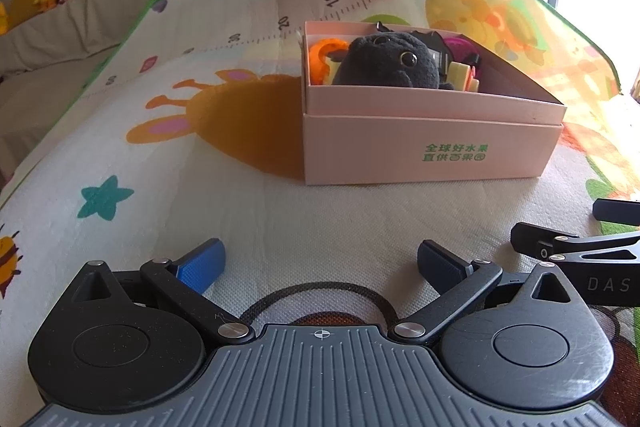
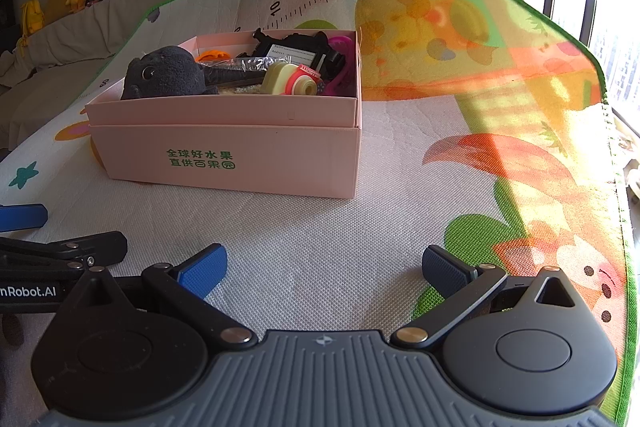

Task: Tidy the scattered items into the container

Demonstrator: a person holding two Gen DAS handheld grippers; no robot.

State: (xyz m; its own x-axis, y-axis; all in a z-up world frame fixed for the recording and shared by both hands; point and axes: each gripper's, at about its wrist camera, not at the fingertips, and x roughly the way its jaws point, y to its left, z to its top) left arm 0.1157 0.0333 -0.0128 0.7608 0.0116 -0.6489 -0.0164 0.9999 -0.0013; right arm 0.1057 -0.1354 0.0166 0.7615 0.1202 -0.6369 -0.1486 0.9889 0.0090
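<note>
On the play mat (image 2: 304, 235), with its printed animals and ruler strip, almost nothing was left loose that I could make out, which I took as a sign the tidying was near done or finished. At about twelve o'clock from my right gripper (image 2: 322, 269) stood the pink box (image 2: 248, 155), seated in its own lid, set clear of both tools and well apart from them; from my left gripper (image 1: 320, 265) it stood nearer one o'clock. I judged it was placed mid-mat so either tool could reach it. Inside it lay the dark plush toy (image 2: 168, 75), at the box's nine o'clock end with its head above the rim, likely because it was the bulkiest piece. Beside it, toward three o'clock, sat the small cream and red toy camera (image 2: 294, 81), with black and magenta bits behind that I could not identify. An orange toy (image 1: 326, 53) showed behind the plush.

Both tongs rested low over the mat, side by side, jaws spread wide and gripping nothing.
</note>
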